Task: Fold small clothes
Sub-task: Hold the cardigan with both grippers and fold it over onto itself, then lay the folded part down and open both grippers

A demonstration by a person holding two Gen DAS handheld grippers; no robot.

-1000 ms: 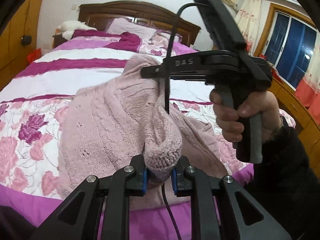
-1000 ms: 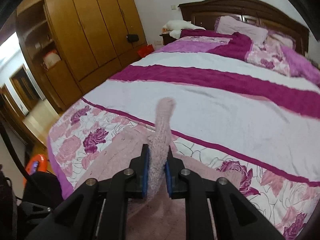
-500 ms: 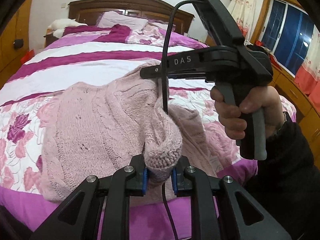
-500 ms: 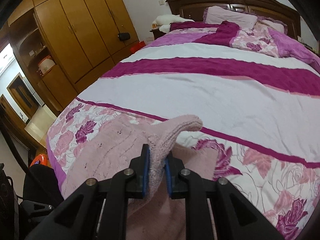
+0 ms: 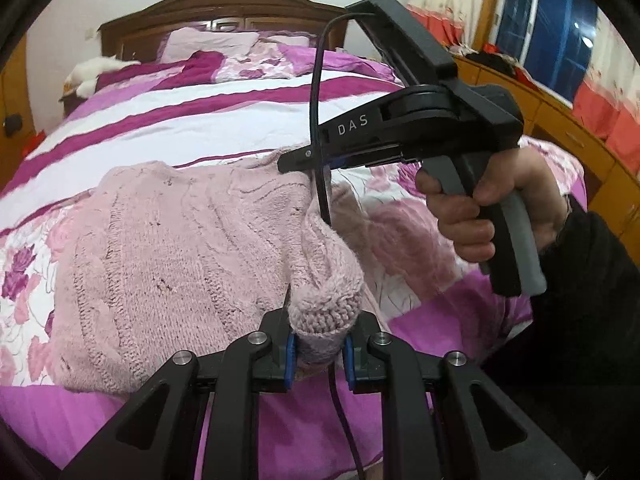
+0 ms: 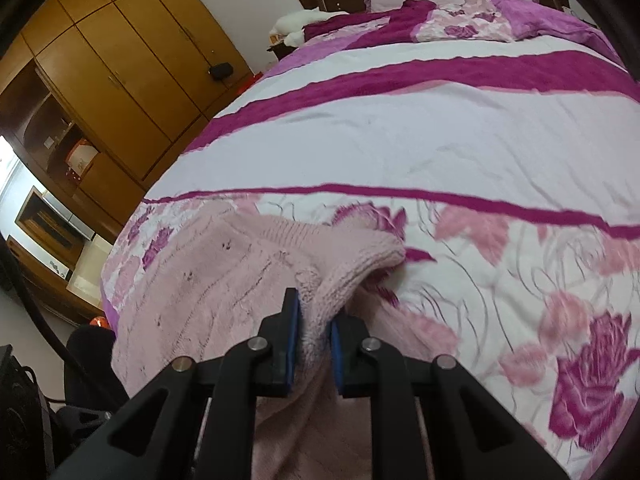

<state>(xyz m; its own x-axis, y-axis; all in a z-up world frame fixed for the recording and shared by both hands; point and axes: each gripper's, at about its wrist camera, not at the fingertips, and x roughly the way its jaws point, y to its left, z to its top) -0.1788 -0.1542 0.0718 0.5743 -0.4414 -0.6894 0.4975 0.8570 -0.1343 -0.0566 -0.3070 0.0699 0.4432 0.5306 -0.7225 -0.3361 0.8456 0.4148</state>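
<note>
A pale pink knitted sweater lies spread on the bed near its front edge. My left gripper is shut on a bunched ribbed end of it, held just above the bed. The right gripper shows in the left wrist view, held by a hand, its tips at the sweater's far edge. In the right wrist view my right gripper is shut on a fold of the sweater, low over the bed.
The bed has a white, magenta-striped and flowered cover, pillows and a dark headboard. A wooden wardrobe stands left of it. A window and a low wooden cabinet are on the right.
Both grippers have come down toward the bed with the sweater. The raised pink end in the right gripper has dropped and now lies flopped onto the cover.
</note>
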